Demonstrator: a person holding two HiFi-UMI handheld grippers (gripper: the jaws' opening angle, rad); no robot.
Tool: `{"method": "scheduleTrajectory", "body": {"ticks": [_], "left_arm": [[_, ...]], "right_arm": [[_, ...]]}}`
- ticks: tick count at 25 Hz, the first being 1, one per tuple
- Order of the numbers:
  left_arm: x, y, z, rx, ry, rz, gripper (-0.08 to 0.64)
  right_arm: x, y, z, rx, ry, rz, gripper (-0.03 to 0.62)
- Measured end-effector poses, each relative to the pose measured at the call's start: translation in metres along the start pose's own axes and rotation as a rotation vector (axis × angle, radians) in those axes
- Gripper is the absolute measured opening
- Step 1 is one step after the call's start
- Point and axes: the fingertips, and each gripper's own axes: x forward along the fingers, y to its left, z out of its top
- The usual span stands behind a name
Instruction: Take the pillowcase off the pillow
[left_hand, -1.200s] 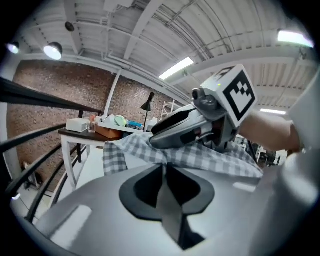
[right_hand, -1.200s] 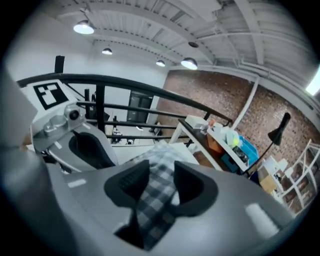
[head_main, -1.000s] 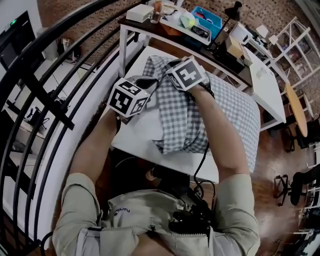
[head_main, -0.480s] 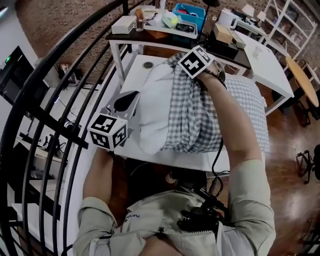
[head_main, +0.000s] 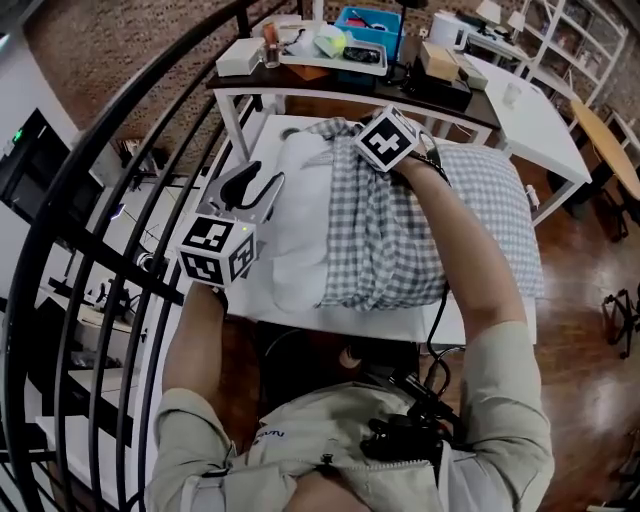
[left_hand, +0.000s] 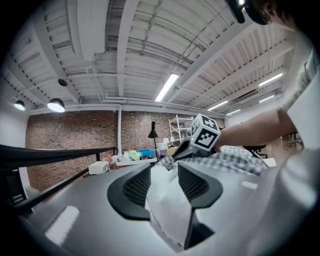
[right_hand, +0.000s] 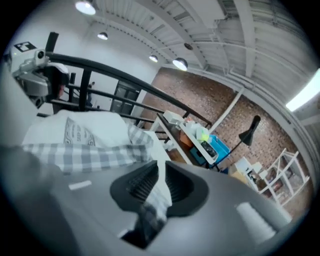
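Head view, what's there?
I see the grey-and-white checked pillowcase (head_main: 385, 240) bunched over the right part of the white pillow (head_main: 300, 220), on the white table (head_main: 480, 322).
Left gripper view?
My left gripper (left_hand: 164, 172) has just been opening; its jaws stand apart, with white pillow cloth loose between them.
Right gripper view?
My right gripper (right_hand: 159, 182) has just eased slightly; its jaws are nearly together, pinching checked cloth.

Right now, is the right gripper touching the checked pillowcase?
Touching. The right gripper view shows the checked pillowcase caught in the right gripper, against both jaws, though they have just been opening.
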Motion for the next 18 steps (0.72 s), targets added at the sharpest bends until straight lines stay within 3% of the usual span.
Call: {"method": "scheduleTrajectory", "body": {"ticks": [2,5,8,9,11,13,15,17,18], "left_arm": [[0.019,0.015,0.013,0.028,0.01,0.032,0.179],[0.058,0.03,0.008,0.075,0.106,0.041,0.187],[0.093,0.028,-0.024,0.077,0.264,-0.025,0.22],[0.1,0.023,-0.038,0.068,0.318,-0.06,0.262],[0.106,0.012,-0.057,0.053,0.385,-0.112,0.28],[0.104,0.004,-0.059,0.06,0.392,-0.136,0.195],[0.1,-0.003,-0.053,0.117,0.369,-0.138,0.082],[0.095,-0.011,-0.044,0.192,0.339,-0.13,0.038],[0.091,-0.015,-0.039,0.222,0.321,-0.124,0.032]], "right_arm": [[-0.005,-0.003,0.013,0.078,-0.073,0.038,0.073],[-0.008,-0.007,0.022,0.209,-0.133,0.102,0.114],[-0.005,-0.011,0.03,0.317,-0.173,0.172,0.159],[-0.004,-0.011,0.034,0.344,-0.186,0.198,0.173],[0.0,-0.007,0.042,0.376,-0.201,0.251,0.202],[0.006,0.003,0.047,0.362,-0.18,0.301,0.224],[0.016,0.019,0.047,0.305,-0.12,0.347,0.227],[0.022,0.033,0.044,0.238,-0.058,0.378,0.226],[0.024,0.037,0.042,0.203,-0.031,0.377,0.196]]}}
